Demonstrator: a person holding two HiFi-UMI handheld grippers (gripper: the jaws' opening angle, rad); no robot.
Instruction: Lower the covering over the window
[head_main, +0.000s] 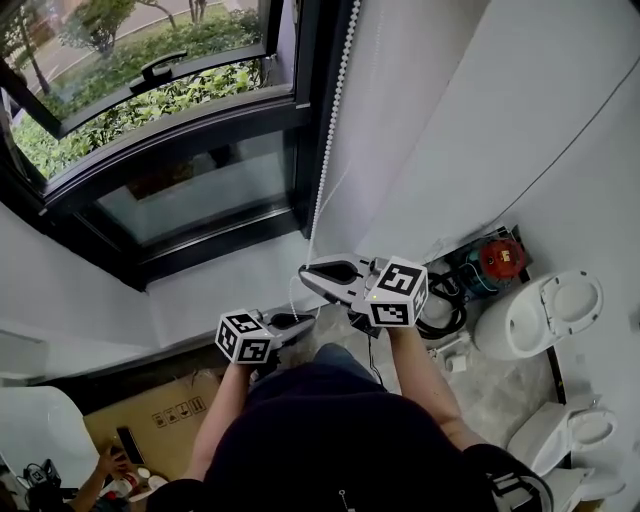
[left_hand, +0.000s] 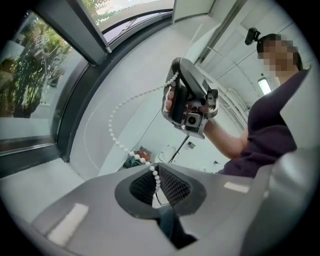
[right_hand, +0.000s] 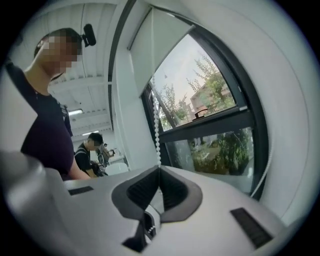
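**Both tools pinch the window's bead chain**

The left tool (left_hand: 156, 169) and right tool (right_hand: 159, 167) are each pressed together on the white bead chain (head_main: 335, 110). The chain hangs beside the dark window frame (head_main: 308, 70) and a white wall (head_main: 430, 130). The blind (right_hand: 167, 45) covers only the window's top. White toilets (head_main: 540, 315) stand on the grey floor (head_main: 500, 390).

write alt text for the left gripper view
The grey left gripper is shut on a white beaded pull chain, which loops up and across to the right gripper held just ahead, also gripping it. A dark-framed window with greenery outside fills the left side.
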